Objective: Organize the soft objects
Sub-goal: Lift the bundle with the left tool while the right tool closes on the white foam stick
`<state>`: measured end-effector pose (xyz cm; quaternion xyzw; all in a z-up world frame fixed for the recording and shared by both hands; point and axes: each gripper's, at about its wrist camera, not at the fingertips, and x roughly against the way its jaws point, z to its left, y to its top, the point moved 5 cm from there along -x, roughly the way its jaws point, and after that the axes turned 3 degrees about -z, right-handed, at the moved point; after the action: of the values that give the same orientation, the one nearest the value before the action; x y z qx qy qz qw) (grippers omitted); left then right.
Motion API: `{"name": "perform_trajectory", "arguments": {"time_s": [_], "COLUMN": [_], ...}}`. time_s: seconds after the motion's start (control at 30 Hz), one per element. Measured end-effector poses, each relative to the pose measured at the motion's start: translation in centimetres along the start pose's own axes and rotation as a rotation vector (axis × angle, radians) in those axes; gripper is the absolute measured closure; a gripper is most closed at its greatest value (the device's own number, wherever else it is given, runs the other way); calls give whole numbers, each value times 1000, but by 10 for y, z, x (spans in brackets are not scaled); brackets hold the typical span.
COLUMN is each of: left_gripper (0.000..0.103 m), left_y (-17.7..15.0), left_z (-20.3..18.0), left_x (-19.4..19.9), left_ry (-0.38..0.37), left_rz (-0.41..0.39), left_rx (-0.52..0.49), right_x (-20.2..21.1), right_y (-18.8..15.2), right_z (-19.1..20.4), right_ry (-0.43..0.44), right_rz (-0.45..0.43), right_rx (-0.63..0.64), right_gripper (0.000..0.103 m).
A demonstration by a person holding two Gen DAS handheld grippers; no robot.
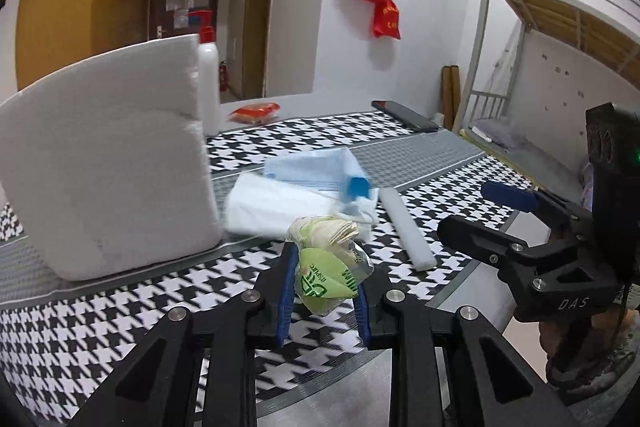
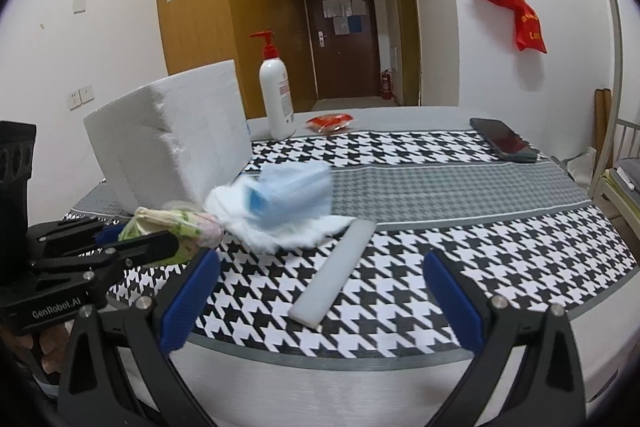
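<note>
gripping a crumpled green-printed tissue pack (image 1: 326, 267), left gripper (image 1: 324, 291).

The foam block (image 1: 108, 163) hides most of the pump bottle (image 1: 209, 83), and the blue-and-white cloth heap (image 2: 280, 207) is motion-blurred.

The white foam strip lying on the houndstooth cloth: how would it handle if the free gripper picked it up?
The white foam strip looks thin and foamy, so probably very light and compressible. Being long, it may bend or droop if pinched at one end. It lies flat, so the open right gripper might struggle to get under it.
</note>
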<state>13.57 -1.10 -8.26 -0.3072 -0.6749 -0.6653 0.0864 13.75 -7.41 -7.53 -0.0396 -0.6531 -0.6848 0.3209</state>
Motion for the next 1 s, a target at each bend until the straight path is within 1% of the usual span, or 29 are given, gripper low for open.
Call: {"name": "perform_trajectory", "arguments": {"time_s": [0.13, 0.37, 0.5, 0.63, 0.77, 0.83, 0.87, 0.9, 1.0], "left_gripper": [77, 77, 77, 77, 77, 77, 77, 77, 77], "left_y": [-2, -5, -8, -10, -10, -10, -11, -11, -13], "left_z": [10, 26, 34, 41, 46, 48, 49, 51, 53], "left_x": [8, 17, 20, 22, 22, 22, 22, 23, 25], "left_ry": [23, 58, 70, 75, 76, 77, 80, 81, 83], "left_rz": [-10, -26, -28, -32, -33, -32, -33, -33, -34], "left_rx": [15, 52, 71, 86, 94, 96, 97, 100, 103], "right_x": [-4, -18, -24, -29, -34, -36, -38, -40, -46], "right_y": [0, -4, -5, -7, -9, -10, -10, -11, -17], "right_z": [4, 11, 11, 5, 3, 3, 2, 2, 1], "right_ry": [2, 9, -20, -47, -61, -80, -89, -100, -135], "right_rz": [14, 67, 89, 111, 131, 142, 149, 158, 194], "right_rx": [3, -1, 3, -18, -25, -20, -14, -8, -1], "right_gripper": [0, 0, 0, 0, 1, 4, 8, 15, 30]}}
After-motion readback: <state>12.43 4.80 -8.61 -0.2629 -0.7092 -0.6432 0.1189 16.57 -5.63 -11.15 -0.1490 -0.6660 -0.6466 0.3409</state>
